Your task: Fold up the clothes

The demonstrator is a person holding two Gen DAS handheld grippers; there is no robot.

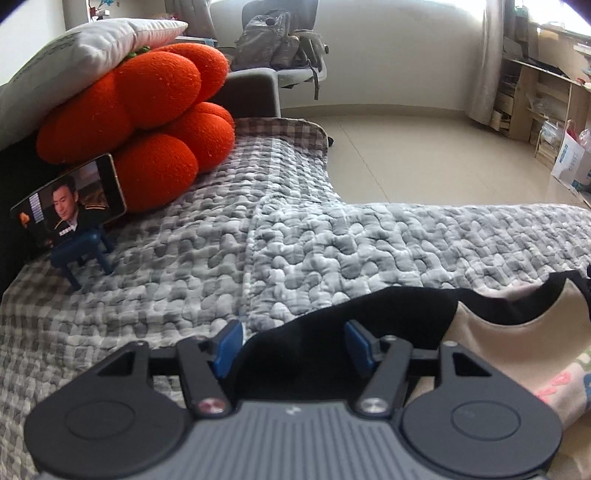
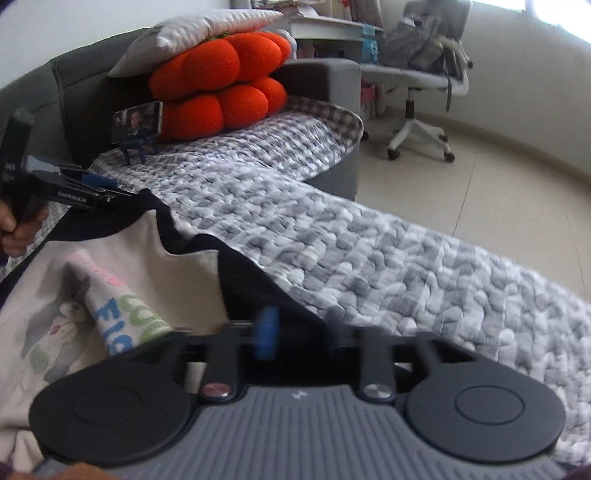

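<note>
- Left wrist view: we see the left gripper [image 1: 293, 343] with its blue pads [image 1: 229, 345] spread apart. Black cloth of the shirt [image 1: 517, 343] lies between and under them, and the pads do not press on it; the jaws are released.
- The shirt is cream with black sleeves and lies on the grey quilt [image 1: 295, 236]. Its lower part is hidden by the gripper body, and its right side is cut off by the picture edge.
- Right wrist view: the right gripper [image 2: 301, 330] is blurred. We make out one blue pad [image 2: 266, 334]; the other finger is only a dark smear. The gap between them stands open over a black sleeve, with no grip visible.
- Here the shirt's print is creased and partly covered, so we cannot read the coloured letters in full.
- At the left edge, a hand [image 2: 16, 230] holds the other gripper at the shirt's far black corner; the arm is cut off.
- Behind, a phone [image 2: 137, 121] on a small blue stand leans near an orange cushion [image 2: 221, 85], under a white pillow [image 2: 195, 33].
- An office chair [image 2: 417, 74] stands on the floor, piled with items we cannot identify.
</note>
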